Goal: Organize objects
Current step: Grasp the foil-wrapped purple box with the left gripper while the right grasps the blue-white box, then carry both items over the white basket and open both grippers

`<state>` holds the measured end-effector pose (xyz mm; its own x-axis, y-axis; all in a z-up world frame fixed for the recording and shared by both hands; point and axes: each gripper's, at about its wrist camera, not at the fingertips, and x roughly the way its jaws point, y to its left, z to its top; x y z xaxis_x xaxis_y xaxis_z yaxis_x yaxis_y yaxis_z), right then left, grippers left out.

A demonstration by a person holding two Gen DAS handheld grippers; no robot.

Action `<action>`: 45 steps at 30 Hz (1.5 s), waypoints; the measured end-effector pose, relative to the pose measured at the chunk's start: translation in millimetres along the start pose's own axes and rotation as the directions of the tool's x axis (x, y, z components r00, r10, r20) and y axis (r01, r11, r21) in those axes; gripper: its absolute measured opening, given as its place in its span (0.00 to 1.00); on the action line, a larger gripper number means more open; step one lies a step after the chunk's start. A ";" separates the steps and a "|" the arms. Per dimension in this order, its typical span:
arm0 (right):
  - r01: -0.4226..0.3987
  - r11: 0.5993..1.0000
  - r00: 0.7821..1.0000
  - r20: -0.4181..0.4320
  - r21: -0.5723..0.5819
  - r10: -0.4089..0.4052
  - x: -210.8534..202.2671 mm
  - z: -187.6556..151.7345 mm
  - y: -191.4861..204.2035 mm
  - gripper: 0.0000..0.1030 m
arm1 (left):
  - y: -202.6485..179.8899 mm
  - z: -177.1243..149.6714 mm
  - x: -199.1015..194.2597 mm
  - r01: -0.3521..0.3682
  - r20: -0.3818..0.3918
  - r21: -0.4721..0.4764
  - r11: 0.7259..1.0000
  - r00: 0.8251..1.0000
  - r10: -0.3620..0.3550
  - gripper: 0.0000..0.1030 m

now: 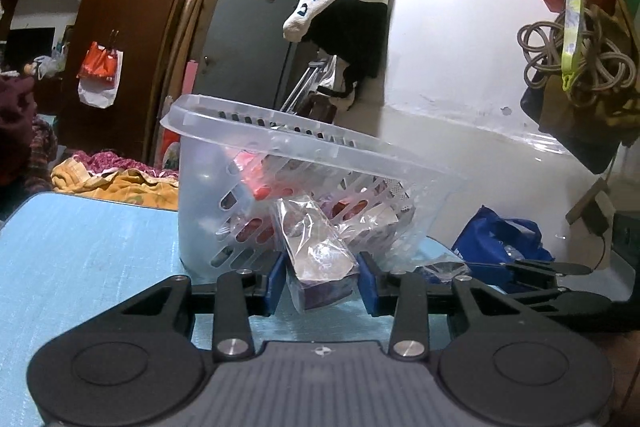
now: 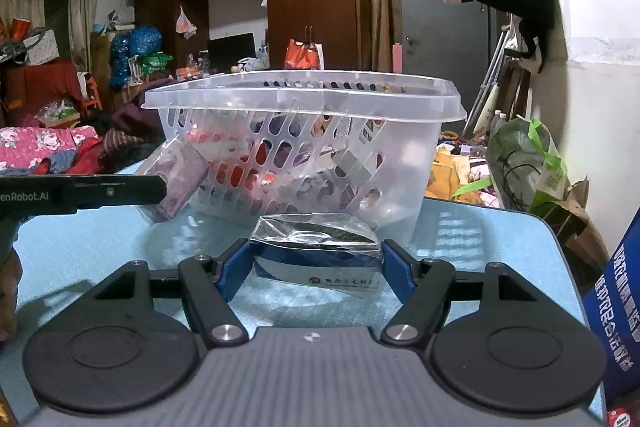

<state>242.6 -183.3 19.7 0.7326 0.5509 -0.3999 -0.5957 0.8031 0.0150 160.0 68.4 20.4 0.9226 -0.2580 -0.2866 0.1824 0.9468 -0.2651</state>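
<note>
The left gripper (image 1: 322, 281) clamped a wrapped purple box (image 1: 320, 267); the right gripper (image 2: 316, 269) pinched a wrapped blue-and-white box (image 2: 316, 255), the clear slotted basket (image 2: 304, 95) at twelve o'clock.

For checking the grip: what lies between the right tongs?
A plastic-wrapped blue and white box lies between the right tongs, in the right wrist view.
</note>
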 end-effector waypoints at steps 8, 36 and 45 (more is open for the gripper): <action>-0.006 1.000 1.000 0.007 0.001 0.006 -0.4 -0.6 0.1 0.71 | 1.7 -1.0 1.3 0.026 0.001 -0.012 1.000 1.000 -0.026 0.41; 0.146 0.983 0.983 0.128 -0.110 -0.132 40.0 138.5 5.9 0.89 | -8.7 137.1 60.1 -0.174 0.044 0.029 0.984 0.984 0.172 0.82; 0.104 0.991 0.979 0.187 -0.088 -0.086 -5.6 115.7 5.6 1.00 | -3.2 115.3 18.2 -0.120 0.104 0.066 0.991 0.988 0.113 1.00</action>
<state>273.3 -155.6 128.0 0.8298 0.5123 -0.2212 -0.5428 0.8330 -0.1070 215.4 82.7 122.2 0.9677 -0.1283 -0.2171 0.0925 0.9815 -0.1677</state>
